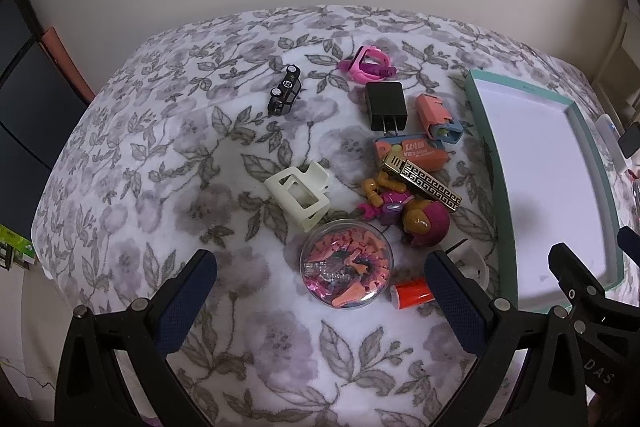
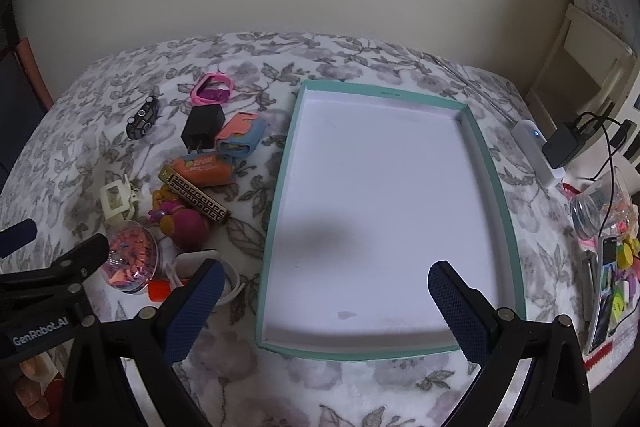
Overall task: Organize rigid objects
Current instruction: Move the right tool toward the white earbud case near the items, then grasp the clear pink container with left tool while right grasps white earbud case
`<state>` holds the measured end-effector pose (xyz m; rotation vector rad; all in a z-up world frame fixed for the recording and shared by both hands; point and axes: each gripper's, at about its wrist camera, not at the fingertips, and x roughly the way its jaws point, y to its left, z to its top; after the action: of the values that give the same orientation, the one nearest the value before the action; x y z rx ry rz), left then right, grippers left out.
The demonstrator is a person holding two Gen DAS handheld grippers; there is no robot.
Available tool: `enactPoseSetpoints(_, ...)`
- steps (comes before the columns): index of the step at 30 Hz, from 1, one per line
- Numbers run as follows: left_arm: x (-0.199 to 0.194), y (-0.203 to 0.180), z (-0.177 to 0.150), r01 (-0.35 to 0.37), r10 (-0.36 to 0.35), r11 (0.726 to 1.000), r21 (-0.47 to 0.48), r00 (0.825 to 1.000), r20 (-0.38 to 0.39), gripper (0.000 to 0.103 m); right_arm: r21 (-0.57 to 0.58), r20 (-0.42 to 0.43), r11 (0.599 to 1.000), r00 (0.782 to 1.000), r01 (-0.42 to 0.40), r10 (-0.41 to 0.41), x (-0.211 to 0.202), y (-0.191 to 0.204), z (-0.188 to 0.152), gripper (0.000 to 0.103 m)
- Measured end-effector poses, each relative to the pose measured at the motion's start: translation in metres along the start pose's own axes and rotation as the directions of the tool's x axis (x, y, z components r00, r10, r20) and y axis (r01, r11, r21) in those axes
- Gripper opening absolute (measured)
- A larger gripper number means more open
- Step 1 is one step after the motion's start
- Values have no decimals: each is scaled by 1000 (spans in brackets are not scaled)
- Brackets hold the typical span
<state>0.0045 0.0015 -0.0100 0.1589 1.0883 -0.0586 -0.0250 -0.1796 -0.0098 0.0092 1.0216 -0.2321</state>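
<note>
On floral bedspread (image 1: 168,155), teal-rimmed tray (image 2: 496,179), toys.

Left wrist view: high, tilted down over toy clutter (image 1: 384,167). Right wrist view: over tray (image 2: 280,187). Both share both.

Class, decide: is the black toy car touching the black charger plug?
Apart. The left wrist view shows the black toy car and black charger plug separated by a plain strip of floral cloth.

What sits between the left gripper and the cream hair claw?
Nothing visible blocks it. The left gripper is open above the round clear case, and the cream hair claw lies just beyond, up and left of that case, with bare bedspread on its left.
</note>
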Motion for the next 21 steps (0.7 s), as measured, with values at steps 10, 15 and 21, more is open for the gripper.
enactPoseSetpoints(10,15,36,14,61,-67,984,-166,997,-31,103,-8,-31,993,992,-122,122,7,17,8,103)
enactPoseSetpoints(15,32,40,15,66,-88,976,-206,992,-95,103,-68,-73,977,977,-204,199,15,44,12,97)
enactPoseSetpoints(21,54,36,14,112,-152,964,-242,976,-154,103,-124,-161,960,959,-253,232,34,69,7,85)
